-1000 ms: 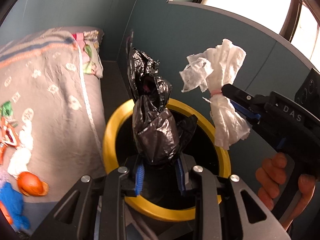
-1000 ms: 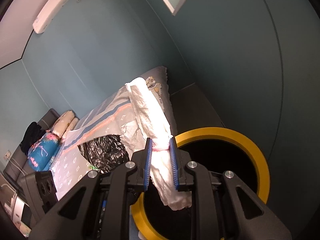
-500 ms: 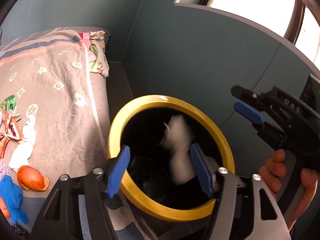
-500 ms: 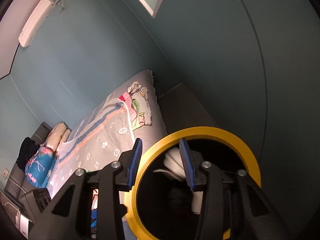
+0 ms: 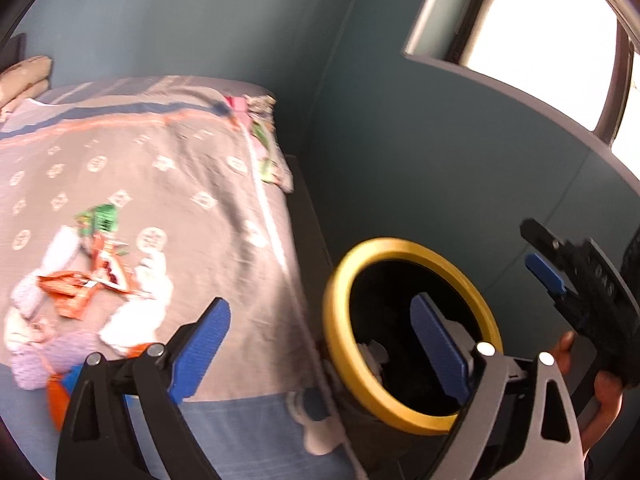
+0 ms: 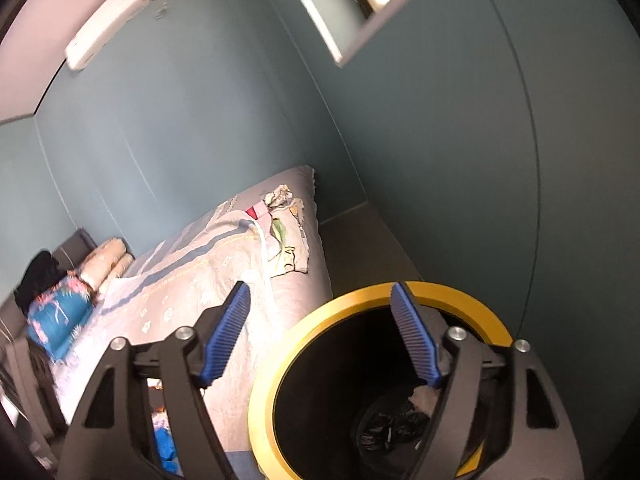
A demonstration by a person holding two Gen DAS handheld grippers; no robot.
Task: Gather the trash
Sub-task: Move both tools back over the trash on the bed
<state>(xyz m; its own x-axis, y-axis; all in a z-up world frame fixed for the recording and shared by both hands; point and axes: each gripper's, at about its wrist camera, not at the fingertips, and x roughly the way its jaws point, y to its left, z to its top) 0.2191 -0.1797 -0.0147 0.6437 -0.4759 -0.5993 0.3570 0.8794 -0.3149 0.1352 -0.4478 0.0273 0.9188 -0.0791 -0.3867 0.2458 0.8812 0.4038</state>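
Observation:
The yellow-rimmed bin (image 5: 340, 344) (image 6: 440, 293) stands on the floor against the bed. A crumpled black bag (image 6: 386, 426) and a white tissue wad (image 6: 424, 394) lie inside it. My left gripper (image 5: 320, 344) hangs over the bed edge and the bin's left rim; its jaws are opening with nothing between them. My right gripper (image 6: 320, 332) (image 5: 538, 250) is above the bin's near rim, its jaws also opening and empty. On the bedspread lie orange wrappers (image 5: 72, 294), a green wrapper (image 5: 102, 220) and white tissues (image 5: 134, 322).
The bed (image 6: 208, 276) with a grey patterned spread fills the left side, with pillows (image 6: 52, 312) at its far end. A teal wall (image 5: 400, 140) runs close behind the bin, under a window (image 5: 540, 32). A person's hand (image 5: 600, 392) grips the right tool's handle.
The left jaws let go of the black bag and the right jaws let go of the white tissue bundle; both fell into the bin. The left gripper swung left toward the bed.

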